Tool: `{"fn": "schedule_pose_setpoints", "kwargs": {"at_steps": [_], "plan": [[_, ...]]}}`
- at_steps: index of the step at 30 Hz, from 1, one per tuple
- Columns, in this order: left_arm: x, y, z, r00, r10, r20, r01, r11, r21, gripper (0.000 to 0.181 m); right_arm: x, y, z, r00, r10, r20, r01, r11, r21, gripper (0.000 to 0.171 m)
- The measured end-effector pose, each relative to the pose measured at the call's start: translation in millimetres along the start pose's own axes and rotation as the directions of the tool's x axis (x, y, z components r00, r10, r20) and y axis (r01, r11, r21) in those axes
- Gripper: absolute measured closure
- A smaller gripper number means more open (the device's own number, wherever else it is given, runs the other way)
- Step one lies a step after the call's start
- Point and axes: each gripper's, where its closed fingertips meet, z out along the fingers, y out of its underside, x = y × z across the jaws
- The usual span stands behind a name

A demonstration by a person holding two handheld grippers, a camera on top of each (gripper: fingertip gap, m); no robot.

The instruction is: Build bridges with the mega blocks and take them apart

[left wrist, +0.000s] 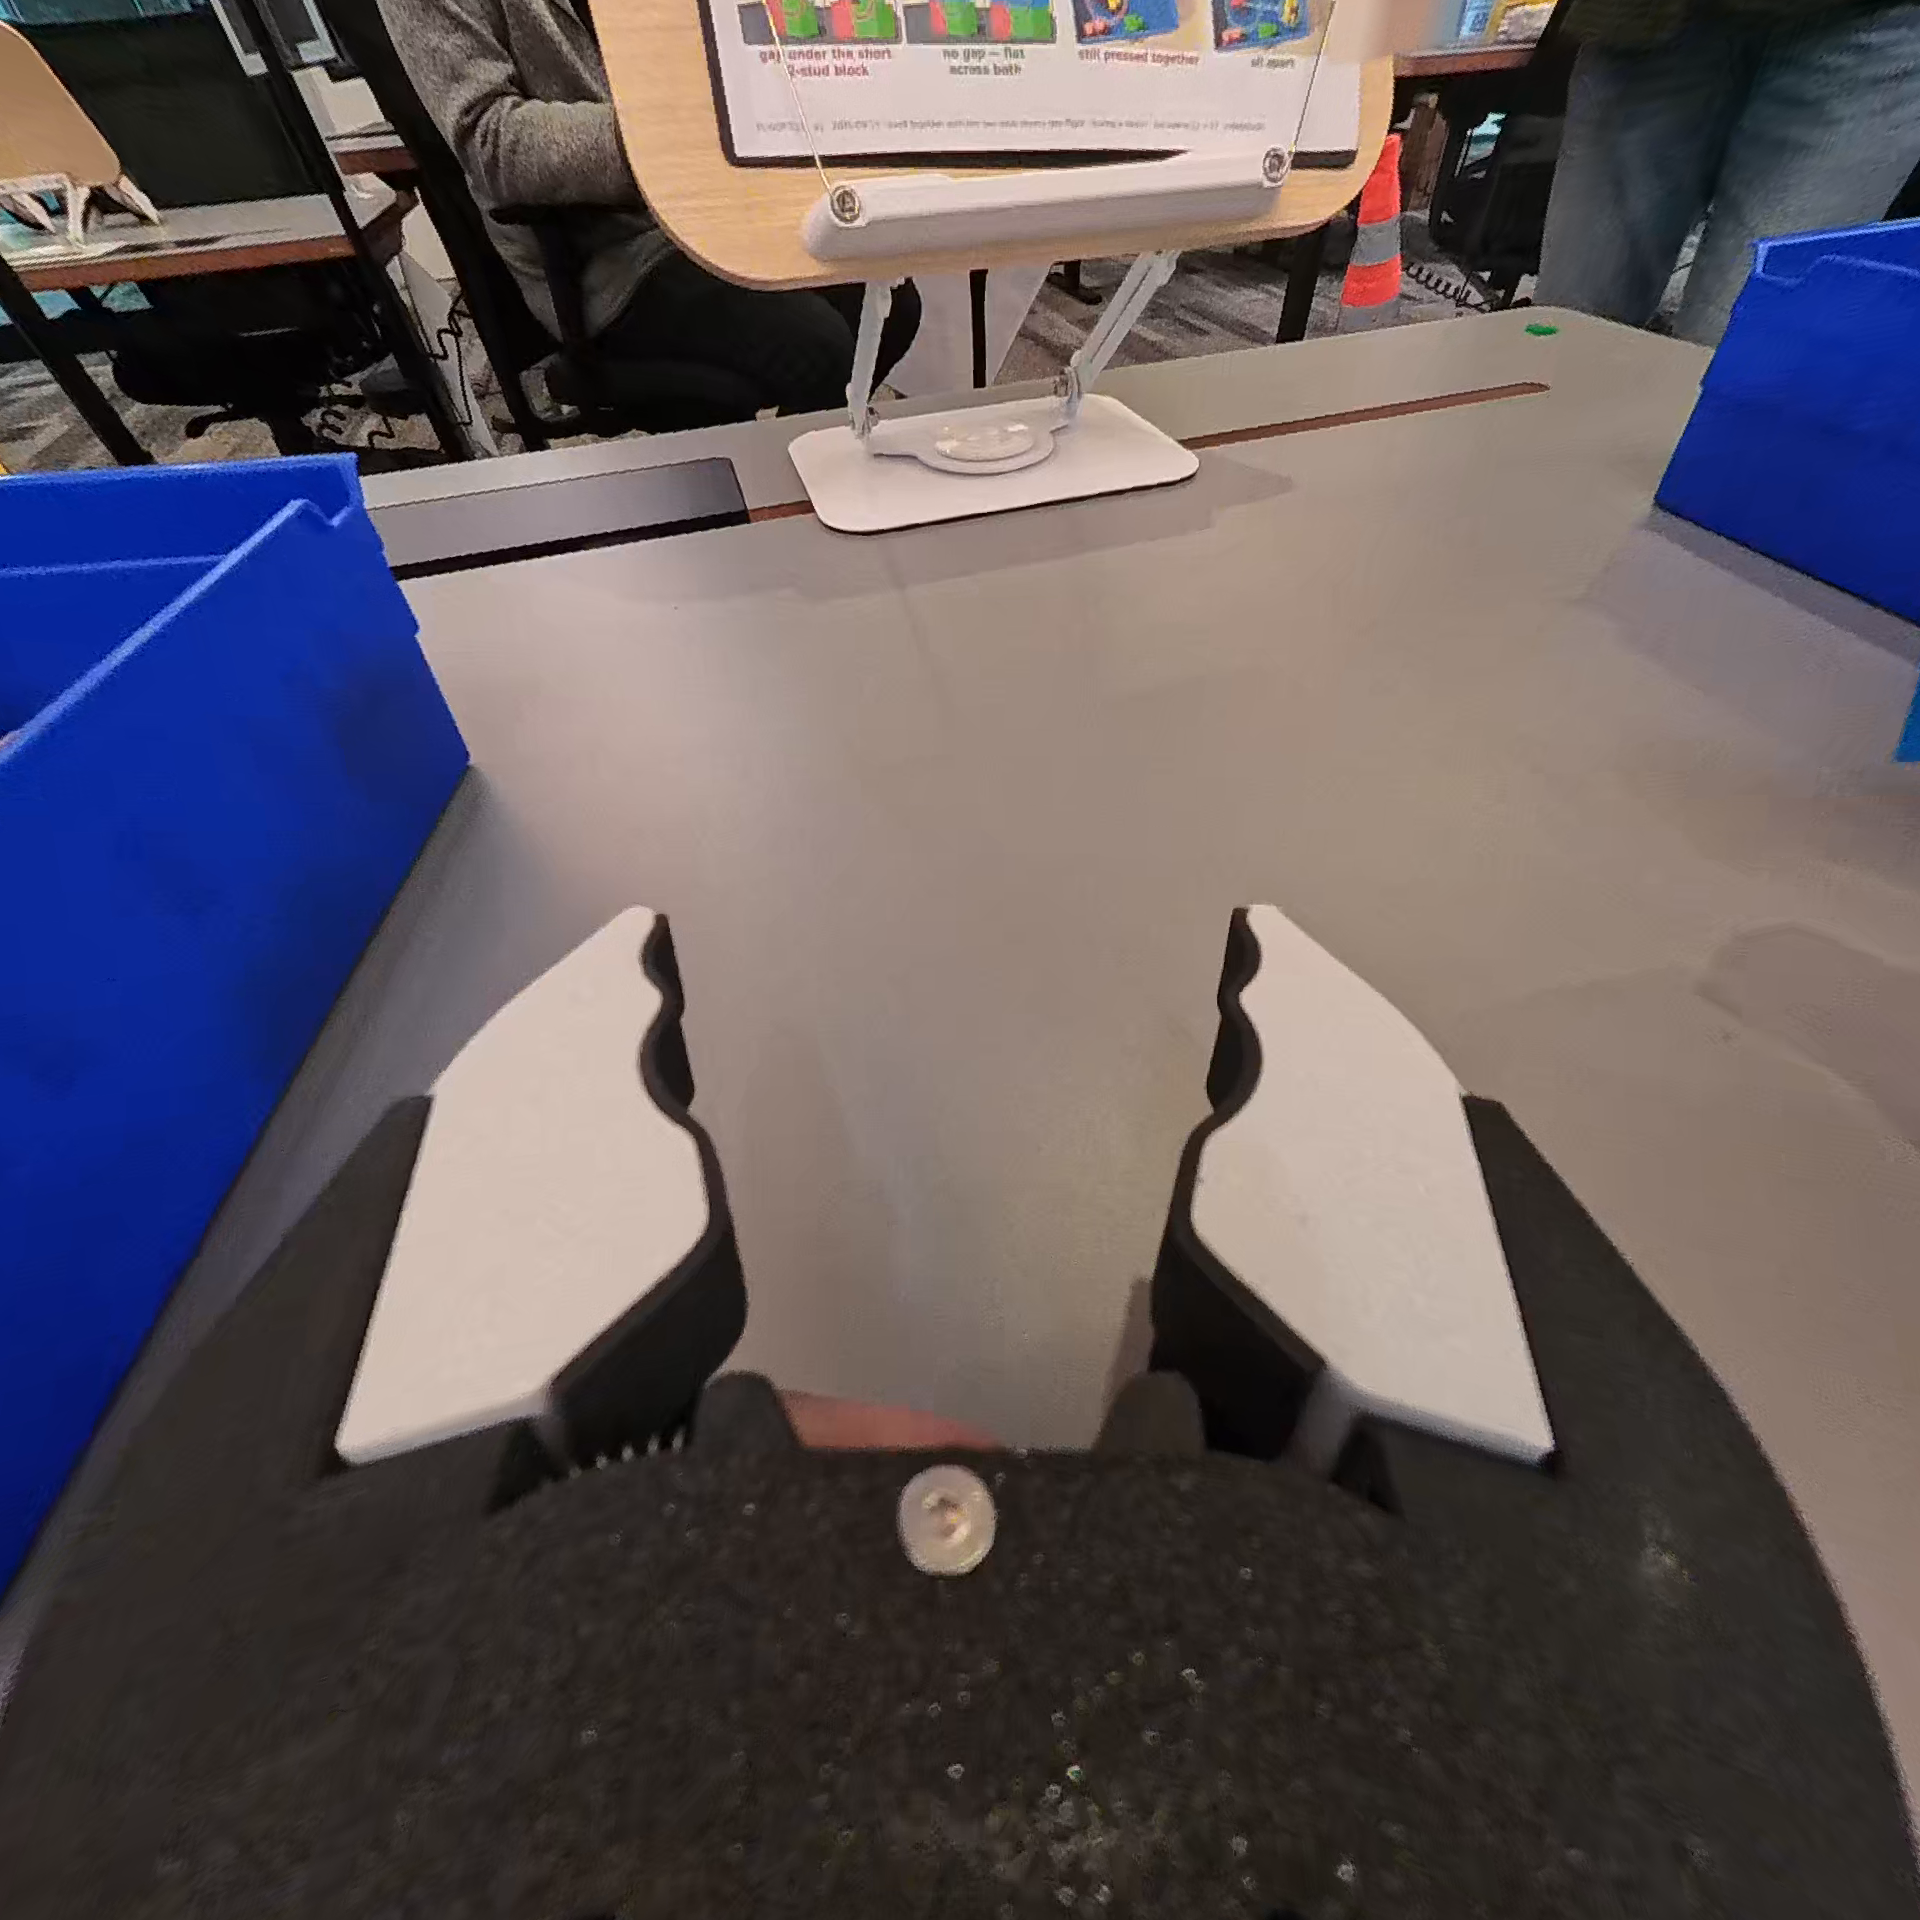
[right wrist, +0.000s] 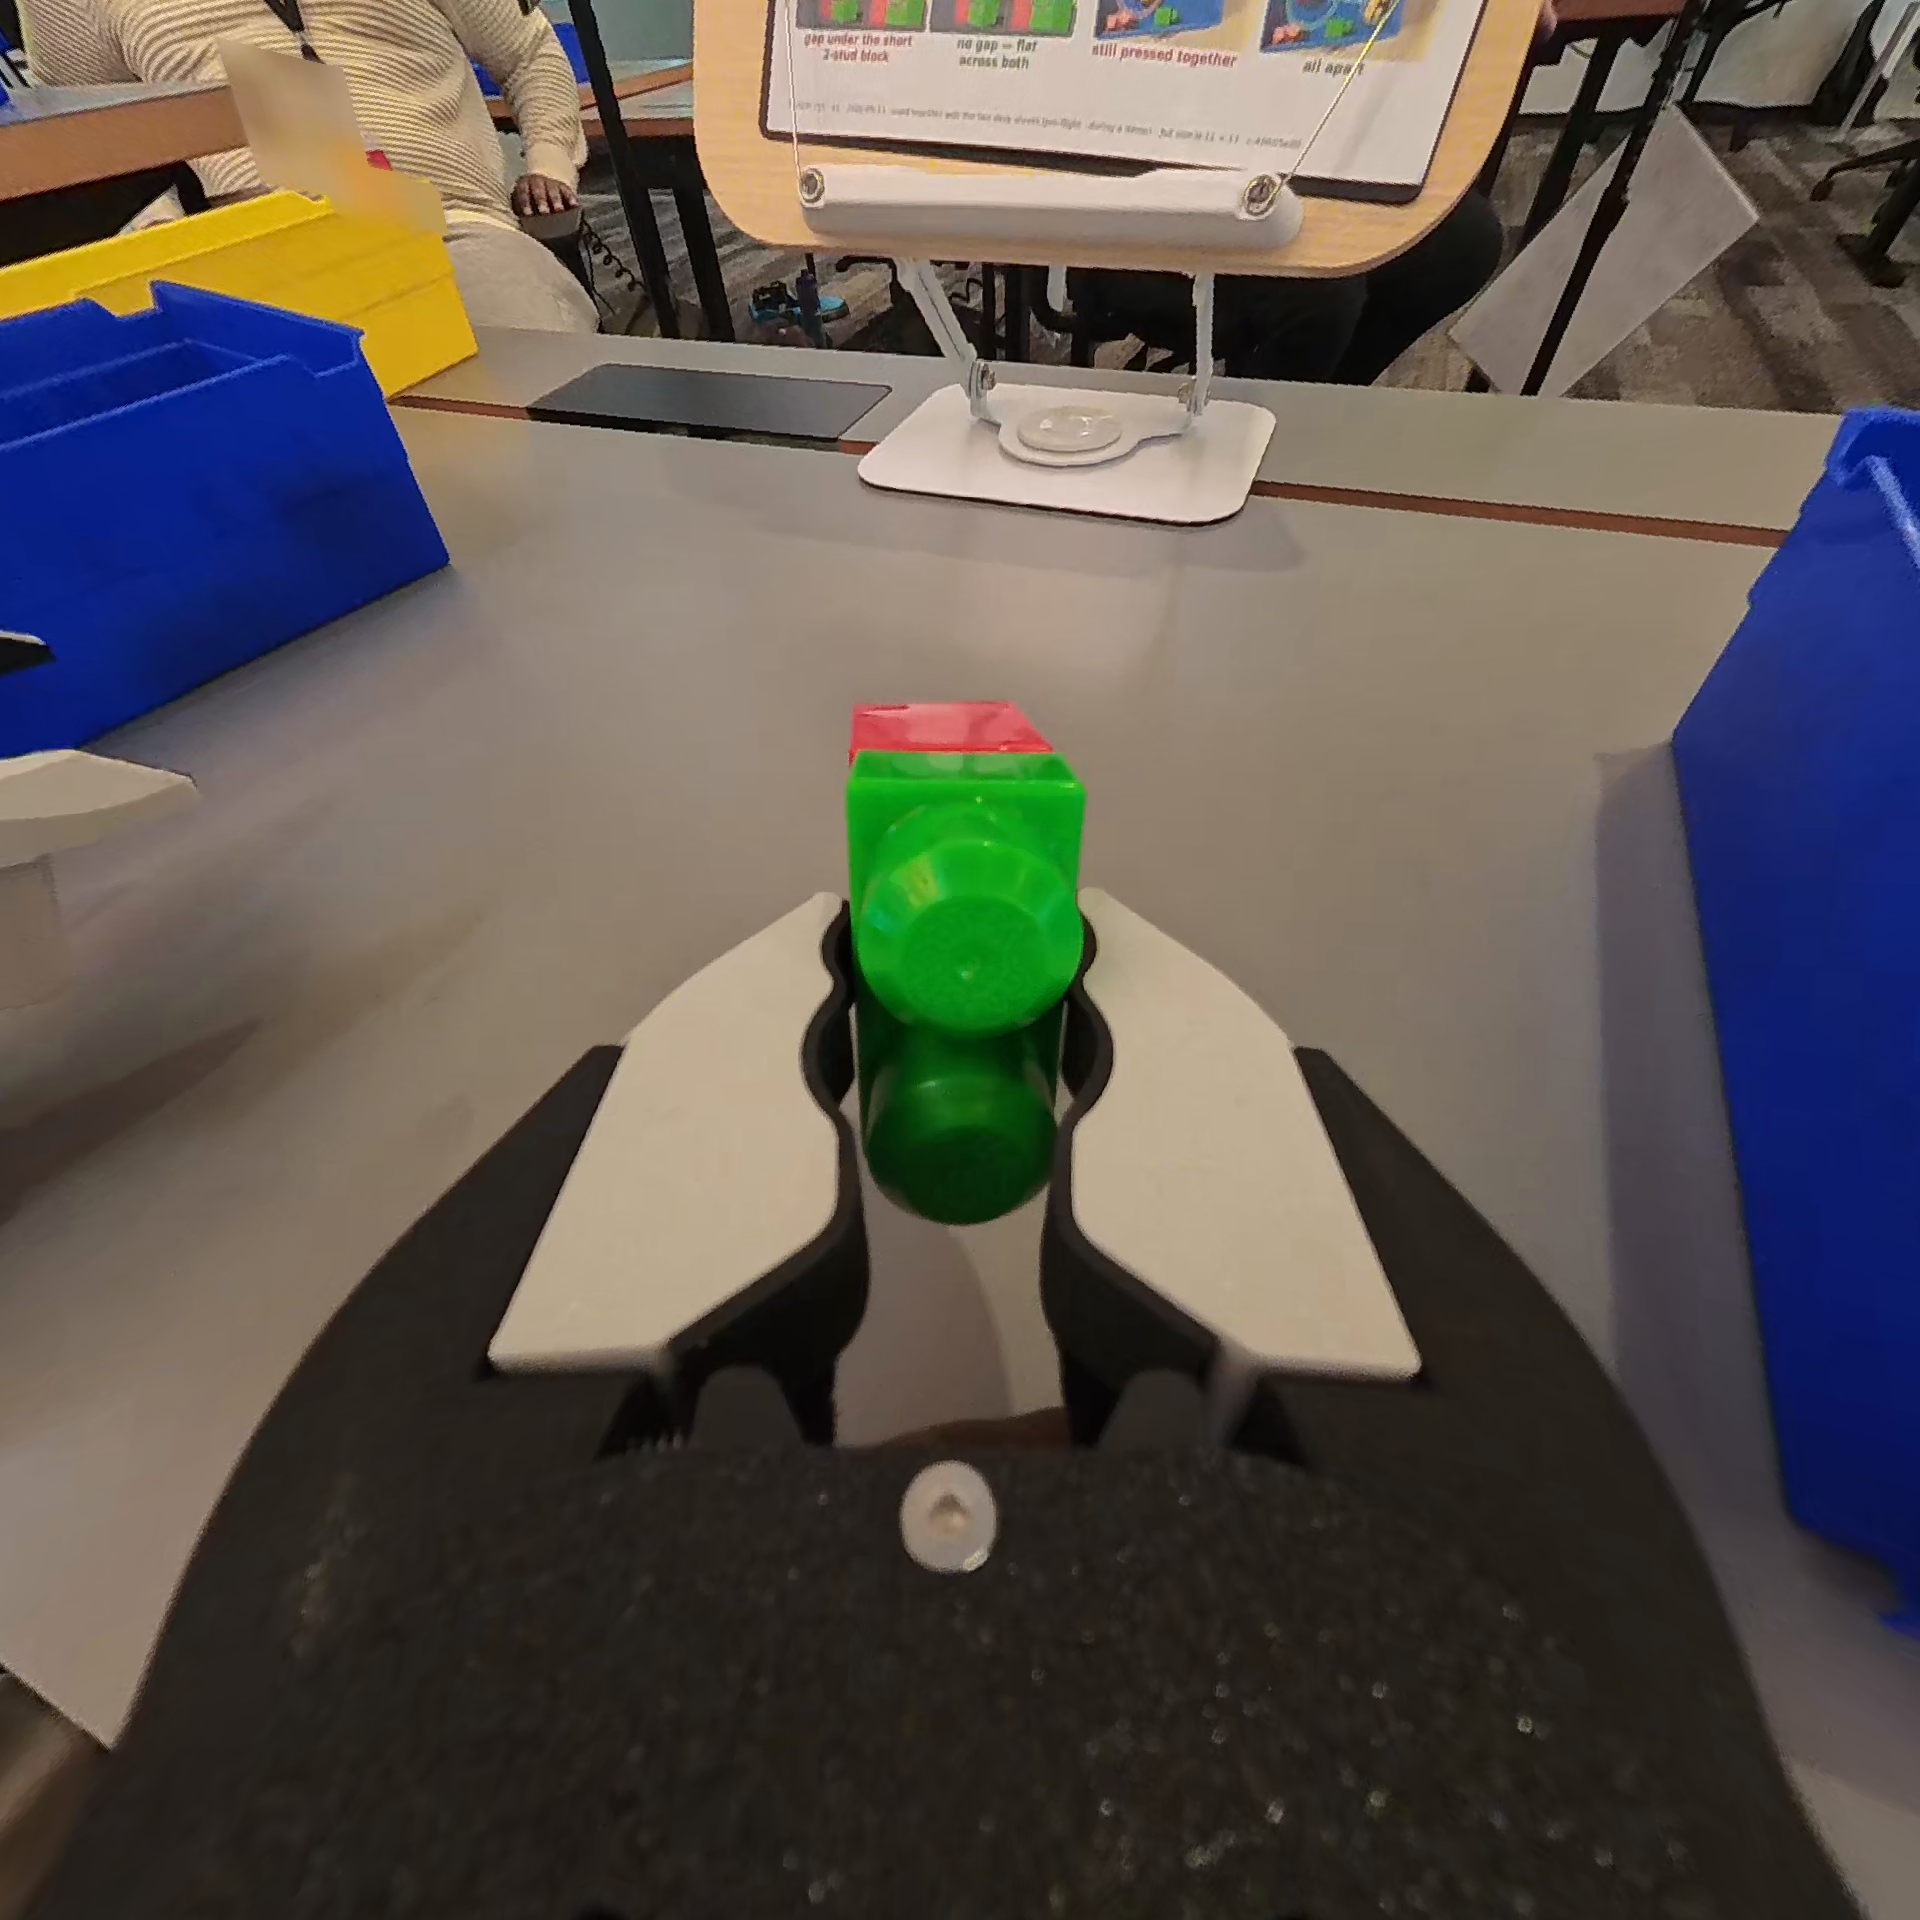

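Green plastic mega block with two round studs (right wrist: 961, 977), clamped between the grey fingers of the right gripper (right wrist: 961, 925), studs pointing back toward the camera. Red plastic block (right wrist: 951, 727) joined to its far end, only the top face showing. Both held above the smooth grey tabletop (right wrist: 1299, 727), roughly mid-table; contact with the surface not clear from this angle. Jaws narrowed to the width of the green block, black inner pads pressing its sides.

Left gripper (left wrist: 951, 925) spread wide, nothing between its grey fingers, only bare tabletop (left wrist: 987, 727) visible through the gap. Tip of that same gripper also peeking in at the left edge of the right wrist view.

Blue plastic bin (right wrist: 187, 499) to the left, another blue plastic bin (right wrist: 1808, 1039) to the right, well apart with the blocks between them. Yellow plastic bin (right wrist: 312, 270) behind the left blue one. At the table's far edge, a white-based wooden stand (right wrist: 1070, 447) carrying a printed instruction sheet. Orange traffic cone (left wrist: 1377, 229) on the floor beyond.
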Motion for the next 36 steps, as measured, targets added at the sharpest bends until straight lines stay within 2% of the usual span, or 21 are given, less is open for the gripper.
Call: {"fn": "schedule_pose_setpoints", "kwargs": {"at_steps": [8,12,17,20,22,28,34,36], "plan": [[1,2,0,1.000,-0.002,-0.007,0.002,1.000,-0.020,0.085,26,-30,-22,0.998,-0.017,-0.053,0.018,1.000,0.018,0.134],[0,3,0,1.000,-0.007,-0.012,0.007,1.000,-0.027,0.087,73,-60,-42,0.991,-0.028,-0.130,0.028,1.000,-0.003,0.134],[5,3,0,1.000,-0.012,-0.027,0.011,0.999,-0.034,0.088,153,-83,-53,0.968,-0.030,-0.249,0.001,0.993,-0.116,0.134],[10,2,0,0.999,-0.013,-0.038,0.011,0.999,-0.034,0.088,186,-65,-41,0.970,0.011,-0.242,-0.084,0.952,-0.295,0.134],[13,2,-1,0.999,-0.006,-0.042,0.005,0.999,-0.036,0.088,204,-52,-29,0.965,0.037,-0.261,-0.132,0.925,-0.357,0.134],[15,0,-1,0.999,-0.009,-0.053,0.007,0.999,-0.035,0.089,227,2,4,0.961,0.073,-0.267,-0.226,0.764,-0.604,0.134],[11,3,-1,0.998,-0.016,-0.053,0.013,0.999,-0.047,0.090,240,42,23,0.953,0.051,-0.299,-0.262,0.632,-0.729,0.134],[9,3,-1,0.999,-0.018,-0.050,0.015,0.999,-0.048,0.090,241,44,27,0.951,0.052,-0.306,-0.270,0.625,-0.732,0.134]]}}
